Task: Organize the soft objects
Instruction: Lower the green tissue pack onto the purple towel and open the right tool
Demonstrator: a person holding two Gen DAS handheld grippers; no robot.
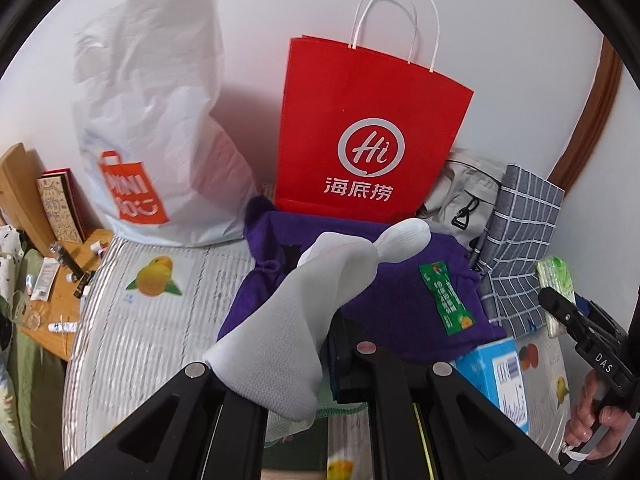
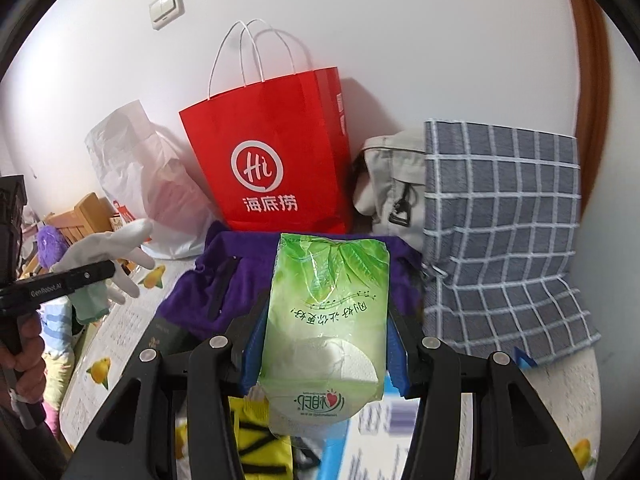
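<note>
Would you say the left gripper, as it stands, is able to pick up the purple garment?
Probably not yet: the left gripper is shut on a white sock, so its jaws are occupied, though the purple garment lies uncovered just ahead.

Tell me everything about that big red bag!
The red bag is a paper shopping bag with two white twisted-cord handles sticking up. A white circle logo with "Hi" and three Chinese characters is printed on its front. It stands upright with the wall just behind it, top open, between a white plastic bag and a beige bag. Purple cloth lies at its base.
</note>
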